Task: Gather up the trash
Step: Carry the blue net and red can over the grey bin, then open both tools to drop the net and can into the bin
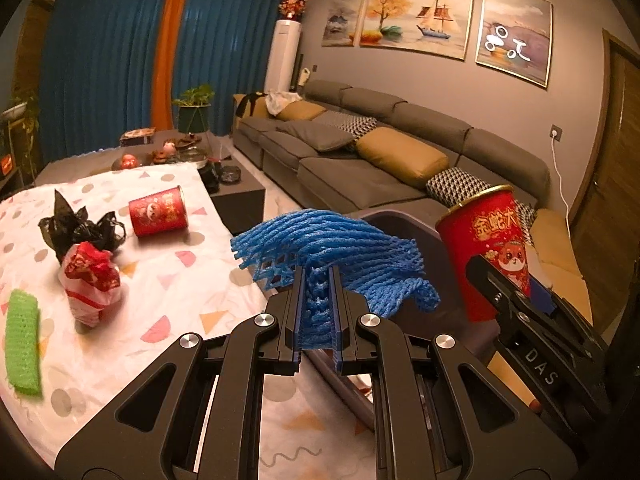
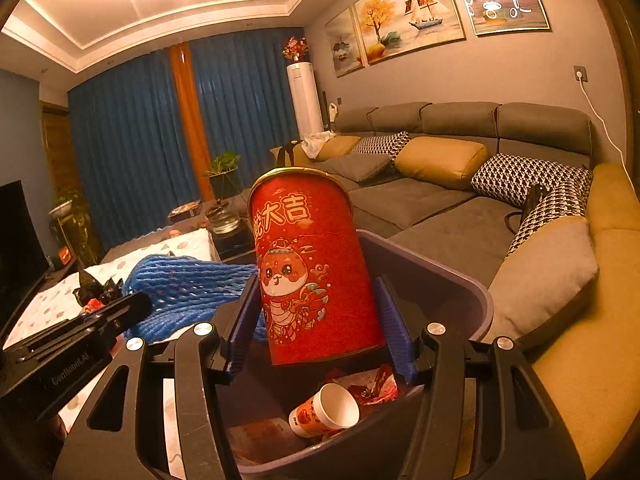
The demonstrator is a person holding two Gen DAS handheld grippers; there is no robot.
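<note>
1. Left wrist view: left gripper (image 1: 318,280) has its jaws nearly together, clamped on a blue foam fruit net (image 1: 332,248); the net fans out past the fingertips, above the table's near right edge.
2. Table (image 1: 168,280) wears a white cloth with pastel shapes. On it, far left: a crumpled black plastic bag (image 1: 78,226), a red-and-white plastic bag (image 1: 94,280) just in front of it, a green foam net (image 1: 23,344) at the near left edge, and a second red can (image 1: 159,212) lying on its side.
3. Right wrist view: right gripper (image 2: 320,312) has its jaws set wide, pressed on both sides of a red cylindrical can (image 2: 312,268) with a cartoon snake print; the can tilts slightly left, gold rim up.
4. The can hangs over a dark purple-grey trash bin (image 2: 440,280). In the bin: a paper cup (image 2: 326,410) on its side and a red wrapper (image 2: 372,388).
5. Grey sofa (image 2: 440,200) with mustard cushions sits beyond and right of the bin.
</note>
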